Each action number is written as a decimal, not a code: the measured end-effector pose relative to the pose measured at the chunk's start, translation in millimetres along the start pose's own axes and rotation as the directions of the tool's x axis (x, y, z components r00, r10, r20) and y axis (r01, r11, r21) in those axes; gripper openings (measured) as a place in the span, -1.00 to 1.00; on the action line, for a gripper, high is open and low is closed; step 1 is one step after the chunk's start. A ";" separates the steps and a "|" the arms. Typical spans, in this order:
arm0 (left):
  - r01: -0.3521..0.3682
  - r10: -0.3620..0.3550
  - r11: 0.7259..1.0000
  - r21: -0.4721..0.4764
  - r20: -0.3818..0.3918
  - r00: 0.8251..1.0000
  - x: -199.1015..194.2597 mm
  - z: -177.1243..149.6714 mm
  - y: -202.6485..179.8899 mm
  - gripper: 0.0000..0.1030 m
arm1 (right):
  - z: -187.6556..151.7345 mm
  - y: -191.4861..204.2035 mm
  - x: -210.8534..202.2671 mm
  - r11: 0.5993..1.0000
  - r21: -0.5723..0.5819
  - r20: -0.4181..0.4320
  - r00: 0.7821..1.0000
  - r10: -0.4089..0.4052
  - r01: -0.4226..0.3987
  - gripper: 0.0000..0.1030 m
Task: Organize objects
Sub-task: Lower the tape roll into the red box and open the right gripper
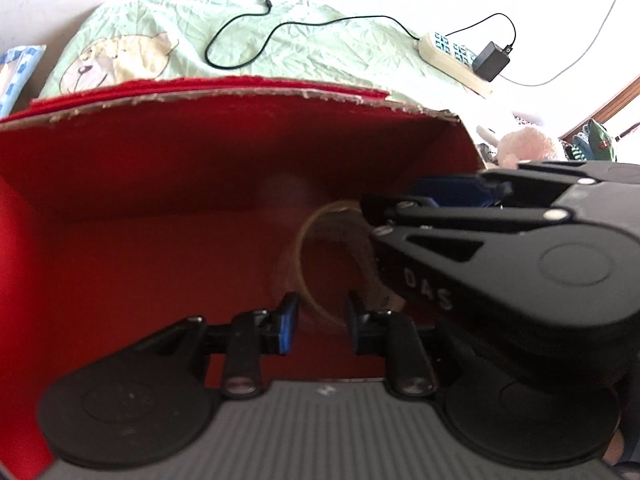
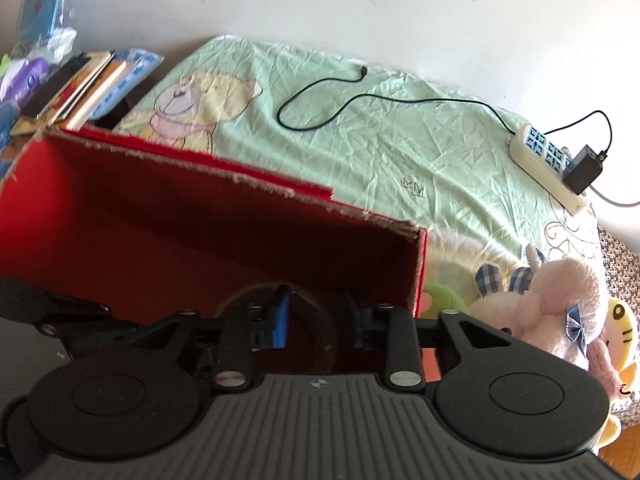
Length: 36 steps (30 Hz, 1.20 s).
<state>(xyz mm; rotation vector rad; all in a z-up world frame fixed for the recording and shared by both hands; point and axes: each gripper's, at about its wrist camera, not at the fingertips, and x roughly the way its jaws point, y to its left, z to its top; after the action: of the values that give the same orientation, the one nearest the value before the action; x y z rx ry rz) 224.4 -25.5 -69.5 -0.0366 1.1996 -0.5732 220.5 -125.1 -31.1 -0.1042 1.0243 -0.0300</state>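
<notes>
Clear tape roll with a brown cardboard core (image 1: 340, 256) is sitting inside the red cardboard box with torn upper edges (image 1: 160, 184), on the box floor toward its right side, tilted up on edge so the ring faces the left wrist camera. Blur is hiding whether it is leaning on the right wall.

Left gripper (image 1: 320, 326) is reaching into the box with its blue-padded fingers (image 1: 289, 328) spread apart, nothing between them. Near edge of the roll is sitting just beyond the fingertips; contact is not resolvable.

Right gripper (image 2: 320, 320) is coming in over the near-right corner of the box, and in the left wrist view it is showing as the black linkage crossing in from the right, overlapping the far-right part of the roll. In the right wrist view its fingers are standing apart with the roll's curved outline (image 2: 320, 332) dimly visible between and below them; whether the pads are touching the roll I cannot tell, so grasp state is unknown.

Box is resting on a pale green wrinkled bedsheet with a bear print (image 2: 360, 128). Black cable (image 2: 340, 108) is lying on the sheet, far from the box, with a white power strip (image 2: 544, 164) at far right carrying a black adapter (image 2: 582, 170). Pink plush toy (image 2: 552, 304) is lying just right of the box. Stack of books (image 2: 80, 88) is sitting beyond the far-left corner of the box.
</notes>
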 end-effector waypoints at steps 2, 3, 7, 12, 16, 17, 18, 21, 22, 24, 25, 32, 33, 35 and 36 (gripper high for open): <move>0.012 -0.012 1.000 0.003 0.004 1.000 -0.6 -0.6 1.6 -0.57 | 0.1 -4.2 -3.0 1.000 0.022 0.009 1.000 0.019 -0.019 -0.29; 0.009 -0.009 1.000 0.004 0.011 1.000 -2.3 -1.5 1.9 -0.57 | 0.3 -6.5 -4.4 0.999 0.035 0.011 1.000 0.024 -0.024 -0.29; 0.002 -0.002 1.000 0.006 0.055 0.999 -17.0 -5.1 6.7 -0.54 | -1.1 -12.6 -8.7 0.993 0.089 0.011 0.997 0.083 -0.083 -0.30; -0.080 0.079 0.997 0.005 0.105 0.991 -38.5 -16.0 16.5 -0.53 | -3.5 -13.4 -11.6 0.967 0.179 0.011 0.983 0.184 -0.183 -0.30; -0.160 0.160 0.987 -0.009 0.116 0.980 -47.8 -23.9 24.0 -0.53 | -0.5 -9.4 -3.8 0.917 0.276 0.003 0.954 0.298 -0.287 -0.30; -0.176 0.177 0.984 -0.018 0.115 0.977 -49.6 -25.3 26.8 -0.53 | 0.5 -7.6 -0.6 0.901 0.301 -0.002 0.945 0.326 -0.311 -0.30; -0.188 0.190 0.982 -0.027 0.113 0.975 -51.3 -26.1 30.0 -0.53 | 1.3 -5.7 3.1 0.884 0.327 -0.008 0.935 0.355 -0.334 -0.30; -0.224 0.227 0.974 -0.043 0.114 0.967 -53.5 -26.8 34.7 -0.53 | 2.5 2.6 14.3 0.839 0.381 -0.025 0.903 0.430 -0.389 -0.30; -0.237 0.241 0.970 -0.045 0.116 0.964 -53.5 -26.6 34.8 -0.53 | 2.3 6.4 17.1 0.834 0.388 -0.033 0.899 0.437 -0.392 -0.30; -0.261 0.265 0.964 -0.046 0.113 0.958 -52.9 -25.6 35.2 -0.53 | 1.4 15.6 21.5 0.838 0.381 -0.057 0.894 0.443 -0.391 -0.29; -0.270 0.273 0.962 -0.046 0.112 0.955 -52.9 -26.3 36.6 -0.53 | 1.2 19.5 23.2 0.842 0.373 -0.066 0.893 0.444 -0.391 -0.29; -0.298 0.300 0.954 -0.032 0.119 0.947 -54.3 -29.6 33.9 -0.52 | 1.7 26.4 26.7 0.909 0.305 -0.122 0.934 0.334 -0.285 -0.35; -0.299 0.300 0.954 -0.029 0.120 0.946 -54.8 -30.0 32.4 -0.52 | 1.1 24.3 26.8 0.914 0.300 -0.122 0.939 0.320 -0.273 -0.35; -0.304 0.305 0.952 -0.027 0.122 0.945 -55.0 -30.4 29.1 -0.51 | -1.0 20.0 26.0 0.926 0.284 -0.119 0.949 0.292 -0.249 -0.34; -0.310 0.311 0.950 -0.025 0.123 0.942 -55.0 -30.5 27.3 -0.51 | -1.8 19.1 25.8 0.927 0.281 -0.118 0.950 0.289 -0.248 -0.34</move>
<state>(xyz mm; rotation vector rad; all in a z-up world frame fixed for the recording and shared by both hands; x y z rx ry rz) 195.2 30.2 -42.3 0.1098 1.0569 -0.2853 231.9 -108.1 -55.9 0.2870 1.1762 0.0777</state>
